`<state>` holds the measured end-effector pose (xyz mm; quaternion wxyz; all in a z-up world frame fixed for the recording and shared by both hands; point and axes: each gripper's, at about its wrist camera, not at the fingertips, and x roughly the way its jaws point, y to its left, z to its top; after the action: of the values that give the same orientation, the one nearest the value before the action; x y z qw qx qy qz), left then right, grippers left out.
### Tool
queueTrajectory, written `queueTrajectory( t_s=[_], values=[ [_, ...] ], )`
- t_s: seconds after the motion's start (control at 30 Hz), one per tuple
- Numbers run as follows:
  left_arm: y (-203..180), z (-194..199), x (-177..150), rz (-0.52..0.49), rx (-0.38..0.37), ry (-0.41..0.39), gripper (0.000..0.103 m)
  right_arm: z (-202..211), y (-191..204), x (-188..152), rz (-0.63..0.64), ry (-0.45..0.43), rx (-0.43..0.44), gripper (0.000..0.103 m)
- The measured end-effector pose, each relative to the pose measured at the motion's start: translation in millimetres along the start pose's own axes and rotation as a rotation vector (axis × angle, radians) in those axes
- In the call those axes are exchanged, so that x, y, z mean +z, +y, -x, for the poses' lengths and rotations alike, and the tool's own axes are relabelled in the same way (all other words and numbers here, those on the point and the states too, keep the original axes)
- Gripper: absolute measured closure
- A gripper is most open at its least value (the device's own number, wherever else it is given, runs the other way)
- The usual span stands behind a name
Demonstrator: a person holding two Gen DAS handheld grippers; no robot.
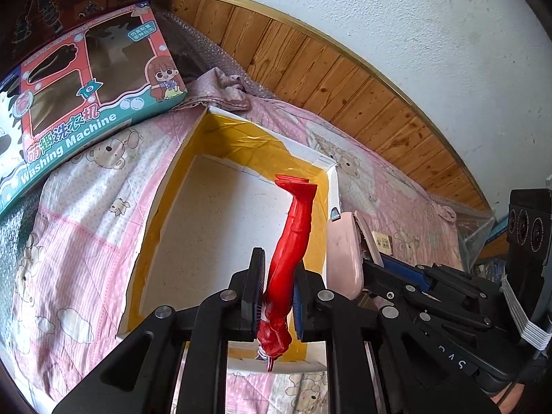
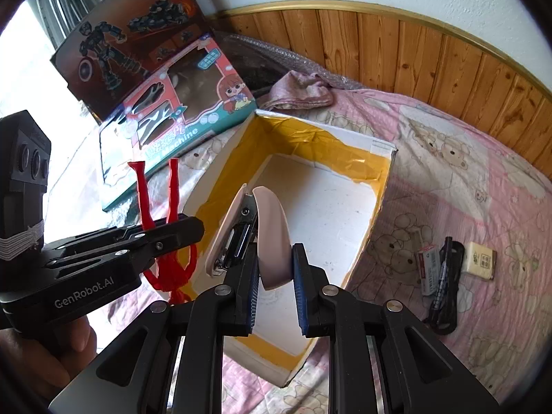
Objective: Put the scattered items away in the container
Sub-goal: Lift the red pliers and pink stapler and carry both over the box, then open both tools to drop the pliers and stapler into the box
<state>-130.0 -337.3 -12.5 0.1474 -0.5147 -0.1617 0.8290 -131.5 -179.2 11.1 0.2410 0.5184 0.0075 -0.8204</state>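
Figure: red plastic toy figure (image 1: 293, 241) clamped upside down in the left gripper (image 1: 278, 286), over the box.
Stapler: pale pink stapler (image 2: 272, 238) pinched by the right gripper (image 2: 276, 283), above the box.
Box: white cardboard box with yellow tape (image 2: 345, 162) on the pink bear-print quilt (image 2: 465, 179).

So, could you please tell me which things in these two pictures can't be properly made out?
- Red figure: the left gripper covers its upper body in the left wrist view.
- Pink stapler: its rear is hidden between the right gripper fingers in the right wrist view.
- Small boxes and black cable on the bedspread: print too small to read.
- Box: near wall cut off by the grippers.
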Motion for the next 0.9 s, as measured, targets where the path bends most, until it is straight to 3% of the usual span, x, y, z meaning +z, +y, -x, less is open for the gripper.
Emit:
queueTrajectory(
  t_s=[0.43,0.73,0.9],
  values=[
    [9,-75,45,-0.03,0.09,0.101,0.088,-56,-25,42,0.014,0.046,-0.032,0.084],
    [8,-123,57,-0.105,0.207,0.161,0.088,-90,-29,58,0.091,0.087,-0.09,0.083],
    [11,-141,62,-0.118,0.228,0.187,0.088,-107,-33,61,0.109,0.115,-0.112,0.083]
  ],
)
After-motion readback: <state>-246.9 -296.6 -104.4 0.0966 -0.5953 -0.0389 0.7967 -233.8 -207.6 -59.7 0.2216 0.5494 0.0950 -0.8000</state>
